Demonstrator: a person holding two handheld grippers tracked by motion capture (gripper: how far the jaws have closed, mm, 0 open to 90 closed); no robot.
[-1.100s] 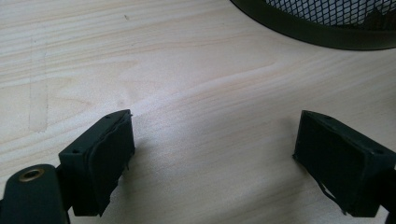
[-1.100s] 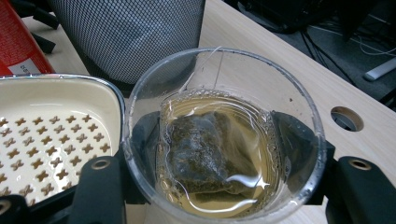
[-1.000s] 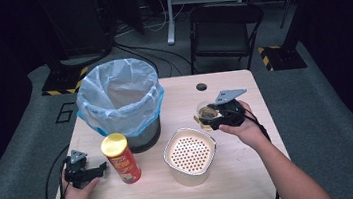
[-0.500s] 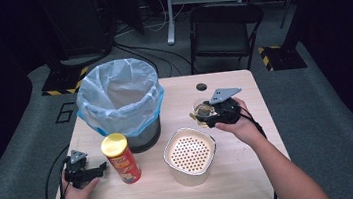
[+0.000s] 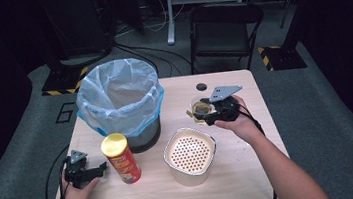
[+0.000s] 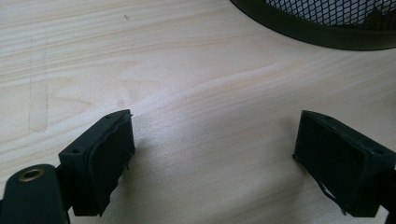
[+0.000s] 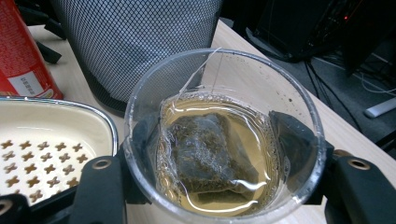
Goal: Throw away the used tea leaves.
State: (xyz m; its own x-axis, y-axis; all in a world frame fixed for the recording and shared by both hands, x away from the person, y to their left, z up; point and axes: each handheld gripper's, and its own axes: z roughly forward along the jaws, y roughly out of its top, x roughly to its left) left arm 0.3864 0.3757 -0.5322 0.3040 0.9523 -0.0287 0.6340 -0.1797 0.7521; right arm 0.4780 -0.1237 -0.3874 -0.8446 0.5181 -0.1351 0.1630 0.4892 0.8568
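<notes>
Step in hand: glass cup [image 7: 224, 140] of tea gripped by right hand-held gripper [image 5: 205, 112] — likely headed for draining over the strainer pot [image 5: 190, 154] just beside it.
Right hand-held gripper: clenched on the glass cup, one black pad each side of the wall, cup upright between them.
Left hand-held gripper [image 6: 215, 158]: released, jaws wide apart, nothing between them; resting low over bare worktop [image 6: 187, 70], left of the chip can [image 5: 121, 157].
Cup location: right of the bin [image 5: 119, 103], just behind the strainer pot, near the worktop's far right part; whether its base rests on the wood or hangs just clear, cannot tell.
Doing it well: keep cup level during any carry — liquid sits fairly high. Tilt slowly over the perforated insert so the tea bag [image 7: 205, 154] slides out with the stream, not in a splash. Grip on smooth glass calls for steady squeeze, no twist. Mind the string running up the inner wall.
Cup material: clear thin-walled glass or plastic, round, smooth rim, slippery-looking.
Contents: amber liquid, soaked square tea bag, dark and limp, white string attached.
Strainer pot: cream-coloured, rounded-square, insert with cross-shaped holes.
Bin: black wire mesh, round, lined with a pale blue crinkled bag.
Chip can: red tube, yellow lid, upright, in front of the bin.
Worktop: pale wood grain, matte.
</notes>
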